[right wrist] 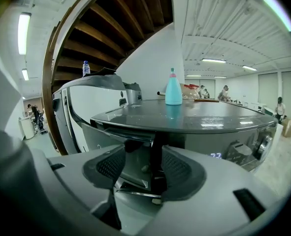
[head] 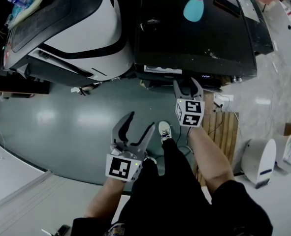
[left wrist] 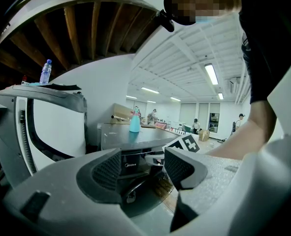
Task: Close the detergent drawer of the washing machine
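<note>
Right gripper view: detergent drawer (right wrist: 135, 173) just ahead, between right gripper's (right wrist: 143, 157) spread fingers (right wrist: 178, 168).

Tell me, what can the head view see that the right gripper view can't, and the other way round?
Only the head view: the left gripper, open and empty, the person's shoe and a wooden pallet. Only the right gripper view: the lit display on the machine's front, distant people and ceiling lights. Both: the dark washing machine, the teal bottle on its top, the white machine beside it, and the right gripper, jaws apart at the washer's front edge.
</note>
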Demonstrator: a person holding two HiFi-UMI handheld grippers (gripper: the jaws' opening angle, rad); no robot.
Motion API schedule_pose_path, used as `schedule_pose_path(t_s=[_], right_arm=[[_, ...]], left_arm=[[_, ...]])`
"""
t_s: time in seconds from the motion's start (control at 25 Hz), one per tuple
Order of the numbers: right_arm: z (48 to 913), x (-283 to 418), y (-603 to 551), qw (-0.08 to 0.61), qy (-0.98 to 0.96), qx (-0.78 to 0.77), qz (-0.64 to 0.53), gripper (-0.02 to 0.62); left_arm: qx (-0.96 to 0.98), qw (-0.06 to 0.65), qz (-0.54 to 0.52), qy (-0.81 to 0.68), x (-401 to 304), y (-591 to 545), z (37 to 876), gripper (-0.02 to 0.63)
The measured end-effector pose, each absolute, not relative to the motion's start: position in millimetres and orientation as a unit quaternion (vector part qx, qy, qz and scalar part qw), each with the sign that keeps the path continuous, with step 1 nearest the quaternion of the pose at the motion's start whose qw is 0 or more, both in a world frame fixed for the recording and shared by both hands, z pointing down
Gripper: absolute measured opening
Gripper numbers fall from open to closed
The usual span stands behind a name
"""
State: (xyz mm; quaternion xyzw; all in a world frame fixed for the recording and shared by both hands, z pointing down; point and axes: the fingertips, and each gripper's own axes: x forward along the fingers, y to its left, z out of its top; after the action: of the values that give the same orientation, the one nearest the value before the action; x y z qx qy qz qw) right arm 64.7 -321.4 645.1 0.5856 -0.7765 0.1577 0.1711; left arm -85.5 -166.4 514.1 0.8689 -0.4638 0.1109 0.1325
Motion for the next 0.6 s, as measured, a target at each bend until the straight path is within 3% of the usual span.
schedule_pose_path(t_s=[0.6], right_arm=[[644.3,66.0,-340.4,0.151,-0.727,0.648,0.171,0.235]], left_arm=[[0.866,0.142,0.11,-0.467,-90.0,-171.2,520.3,0.258]])
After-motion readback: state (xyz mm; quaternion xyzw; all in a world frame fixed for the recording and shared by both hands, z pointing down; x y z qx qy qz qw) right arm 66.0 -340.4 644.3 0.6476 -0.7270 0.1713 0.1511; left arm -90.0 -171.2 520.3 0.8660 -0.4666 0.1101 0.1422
